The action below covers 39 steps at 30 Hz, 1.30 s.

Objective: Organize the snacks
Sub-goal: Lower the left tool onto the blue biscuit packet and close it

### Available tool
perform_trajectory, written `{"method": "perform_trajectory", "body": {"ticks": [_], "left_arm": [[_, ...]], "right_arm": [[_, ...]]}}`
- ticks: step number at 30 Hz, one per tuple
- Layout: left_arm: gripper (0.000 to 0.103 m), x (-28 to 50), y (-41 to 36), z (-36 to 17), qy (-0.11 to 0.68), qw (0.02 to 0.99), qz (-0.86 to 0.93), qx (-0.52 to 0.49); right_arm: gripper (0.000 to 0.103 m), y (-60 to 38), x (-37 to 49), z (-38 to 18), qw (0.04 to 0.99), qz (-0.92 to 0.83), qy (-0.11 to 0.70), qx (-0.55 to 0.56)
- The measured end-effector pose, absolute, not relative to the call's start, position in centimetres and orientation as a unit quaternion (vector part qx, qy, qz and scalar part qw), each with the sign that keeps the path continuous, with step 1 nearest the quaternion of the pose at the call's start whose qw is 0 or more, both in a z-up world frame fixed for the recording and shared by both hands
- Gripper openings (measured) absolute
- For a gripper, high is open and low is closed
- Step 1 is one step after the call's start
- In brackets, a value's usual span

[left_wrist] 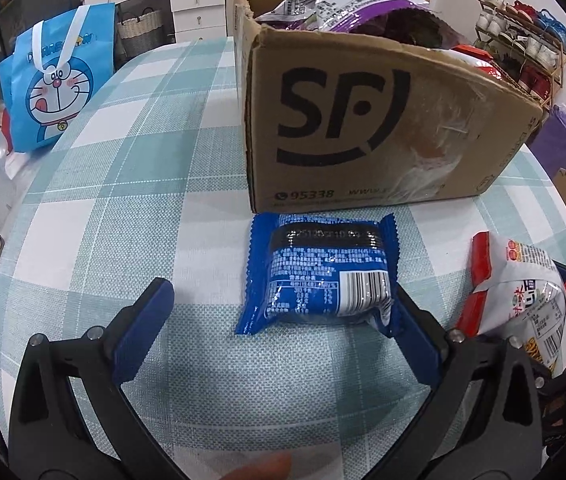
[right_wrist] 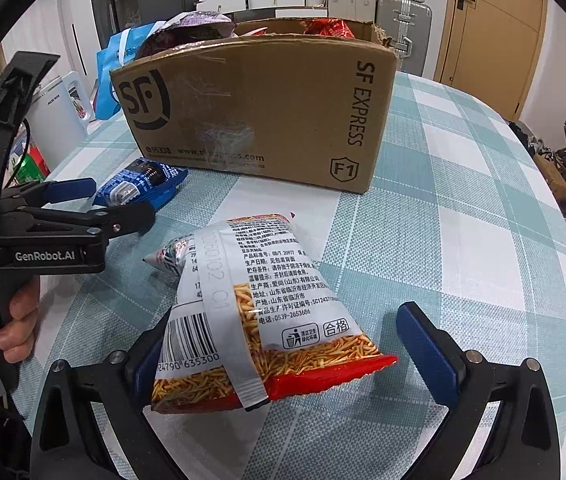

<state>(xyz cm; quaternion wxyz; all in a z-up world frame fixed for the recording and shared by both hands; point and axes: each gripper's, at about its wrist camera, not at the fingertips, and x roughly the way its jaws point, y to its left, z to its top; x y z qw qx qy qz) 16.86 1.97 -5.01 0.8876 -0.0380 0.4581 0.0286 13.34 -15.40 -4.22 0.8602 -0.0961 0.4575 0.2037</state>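
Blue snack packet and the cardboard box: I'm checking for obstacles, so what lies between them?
Nothing. In the left wrist view the blue snack packet lies just before the cardboard box, with only a thin strip of checked tablecloth between.

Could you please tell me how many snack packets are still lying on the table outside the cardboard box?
2: a blue packet lies just before the cardboard box, and a red-and-white noodle-snack bag lies to its right. More packets sit inside the box, partly hidden.

Blue packet, brown box — teal-checked tablecloth.
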Motion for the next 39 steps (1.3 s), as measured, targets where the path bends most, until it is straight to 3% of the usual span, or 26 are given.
{"method": "perform_trajectory", "body": {"ticks": [9,15,30,39], "left_arm": [[0.103,16.9,2.0,-5.0,0.459,0.887,0.03,-0.035],[0.103,17.0,1.8,-5.1,0.461,0.886,0.032,-0.03],[0.103,16.9,1.7,-5.1,0.462,0.886,0.03,-0.026],[0.102,16.7,1.6,-5.1,0.461,0.887,0.019,-0.022]], "right_arm": [[0.101,-16.3,12.8,-3.4,0.865,0.238,0.439,-0.059],[0.083,-16.1,12.2,-3.1,0.867,0.256,0.422,-0.065],[0.079,-16.3,11.9,-2.9,0.871,0.26,0.411,-0.064],[0.053,-16.4,11.5,-2.5,0.876,0.275,0.392,-0.059]]}}
